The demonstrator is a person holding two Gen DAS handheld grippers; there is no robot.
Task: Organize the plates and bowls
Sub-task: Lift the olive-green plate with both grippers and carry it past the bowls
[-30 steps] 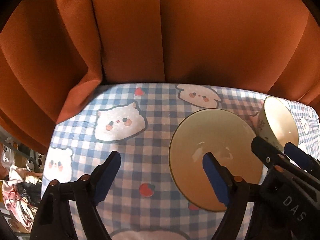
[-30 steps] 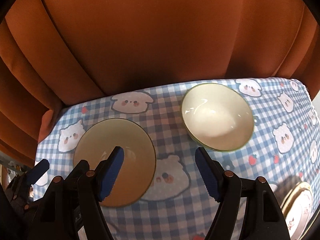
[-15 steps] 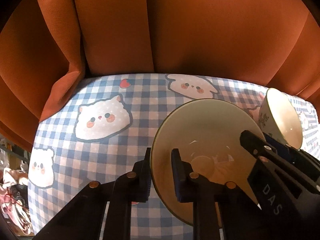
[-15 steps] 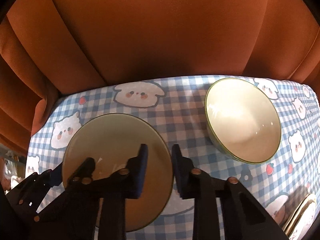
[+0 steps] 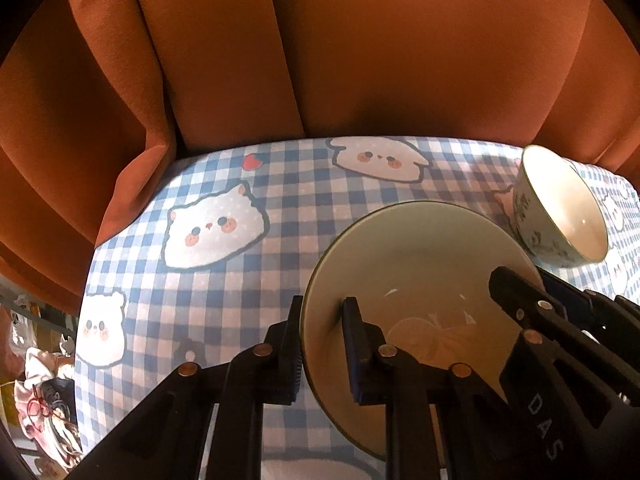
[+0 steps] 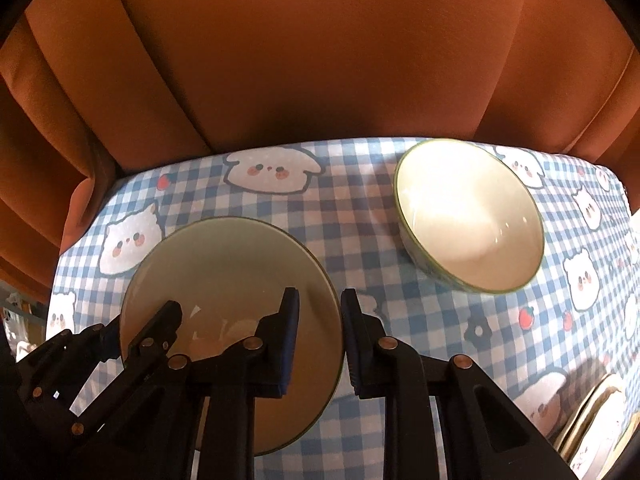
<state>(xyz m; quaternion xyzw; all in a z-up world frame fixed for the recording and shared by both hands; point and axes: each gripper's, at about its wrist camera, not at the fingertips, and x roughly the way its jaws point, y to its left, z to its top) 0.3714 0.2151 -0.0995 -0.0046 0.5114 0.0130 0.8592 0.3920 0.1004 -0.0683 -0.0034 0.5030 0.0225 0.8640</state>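
Observation:
A pale plate (image 5: 416,264) with a thin green rim lies on the blue checked tablecloth (image 5: 224,292). My left gripper (image 5: 322,344) is shut on its left rim, one finger under the edge and one on top. My right gripper (image 6: 320,336) is shut on the opposite right rim of the same plate (image 6: 228,268). Each gripper shows in the other's view: the right gripper (image 5: 536,286) at the plate's far side, the left gripper (image 6: 140,320) at its left edge. A cream bowl (image 6: 472,220) with a green rim and patterned outside stands to the plate's right, also seen as the bowl (image 5: 560,216).
An orange curtain (image 6: 320,60) hangs close behind the table's far edge. More plates (image 6: 592,428) sit stacked at the near right corner. The table's left edge (image 5: 86,280) drops off to cluttered items below.
Both grippers went from wide open to shut, each closing on one side of the plate's rim. Both hands have stayed nearly in place since the jaws closed.

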